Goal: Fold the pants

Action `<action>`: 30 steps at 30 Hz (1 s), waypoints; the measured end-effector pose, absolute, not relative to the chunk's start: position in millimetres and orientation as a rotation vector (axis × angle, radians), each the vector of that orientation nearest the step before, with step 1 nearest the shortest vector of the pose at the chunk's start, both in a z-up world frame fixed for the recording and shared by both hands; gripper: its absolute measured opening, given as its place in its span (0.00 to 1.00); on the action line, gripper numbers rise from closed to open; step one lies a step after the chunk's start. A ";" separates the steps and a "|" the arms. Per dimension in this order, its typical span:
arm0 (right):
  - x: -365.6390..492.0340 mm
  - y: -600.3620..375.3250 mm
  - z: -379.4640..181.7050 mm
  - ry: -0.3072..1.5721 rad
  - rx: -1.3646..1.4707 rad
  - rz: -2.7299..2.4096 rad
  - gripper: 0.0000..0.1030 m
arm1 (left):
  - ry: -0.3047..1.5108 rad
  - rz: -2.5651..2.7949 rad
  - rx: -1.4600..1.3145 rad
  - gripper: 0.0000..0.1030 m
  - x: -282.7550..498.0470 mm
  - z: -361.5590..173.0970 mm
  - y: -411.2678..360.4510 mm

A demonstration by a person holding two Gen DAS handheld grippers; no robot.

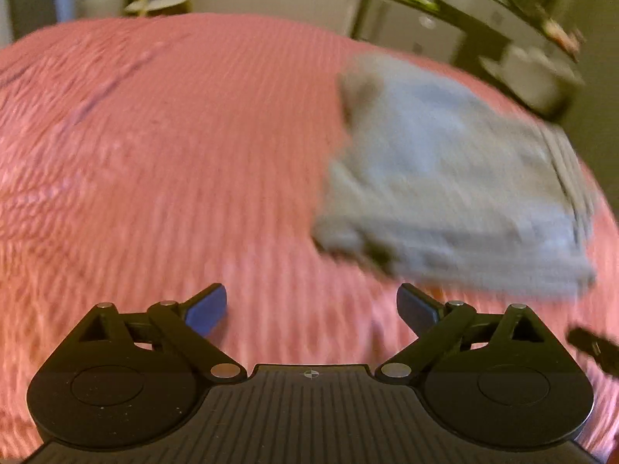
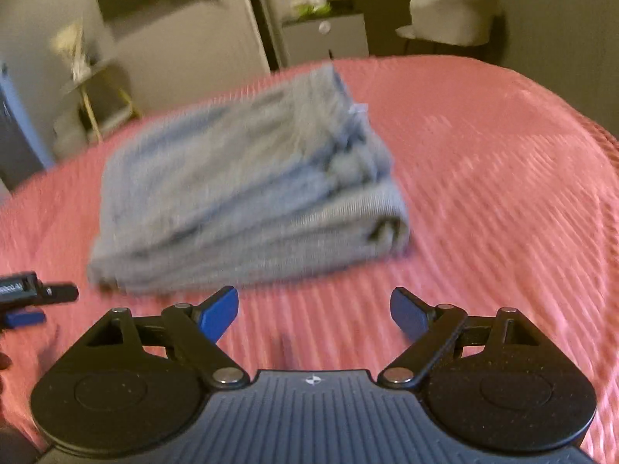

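1. Our left gripper stands with its blue pads spread wide and nothing between them, only pink bedspread under the gap.
2. Our right gripper is likewise wide apart and empty, its pads clear of any cloth.
3. The folded jeans lie on the bedspread as a compact stack of several layers. From the right gripper they sit just ahead and a little to the left of the fingers; from the left gripper the jeans lie ahead and well to the right.
4. The stack's long axis runs roughly crosswise to the right gripper's fingers, with the thick rolled fold facing them.
5. We judge the right gripper slightly better lined up with the jeans, and the folding looks essentially done, with both grippers clear of the stack.
6. Both views are motion-blurred, so fine detail of the layers is unclear.
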State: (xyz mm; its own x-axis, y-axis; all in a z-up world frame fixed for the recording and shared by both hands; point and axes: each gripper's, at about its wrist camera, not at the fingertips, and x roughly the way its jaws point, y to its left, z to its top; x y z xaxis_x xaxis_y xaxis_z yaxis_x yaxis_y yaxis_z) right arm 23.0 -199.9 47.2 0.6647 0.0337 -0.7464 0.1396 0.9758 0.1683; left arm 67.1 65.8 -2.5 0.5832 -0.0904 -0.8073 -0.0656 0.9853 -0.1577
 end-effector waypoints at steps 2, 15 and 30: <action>9.4 -188.7 43.4 0.881 0.189 -0.132 0.84 | 0.975 -0.029 -0.097 0.95 50.6 -7.8 42.2; -41.7 -150.7 69.2 0.792 0.008 -0.160 0.84 | 0.872 0.055 0.065 0.95 19.7 5.4 19.5; -26.3 -145.2 89.0 0.784 -0.033 -0.138 0.84 | 0.857 -0.073 0.093 0.97 38.6 19.2 5.1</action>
State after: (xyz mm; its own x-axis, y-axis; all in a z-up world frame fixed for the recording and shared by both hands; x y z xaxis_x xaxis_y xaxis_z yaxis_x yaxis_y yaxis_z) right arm -26.3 -145.2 89.0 0.6998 -0.1360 -0.7013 0.1114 0.9905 -0.0808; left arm 38.6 5.1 19.2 0.6524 -0.0267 -0.7574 0.1016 0.9934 0.0525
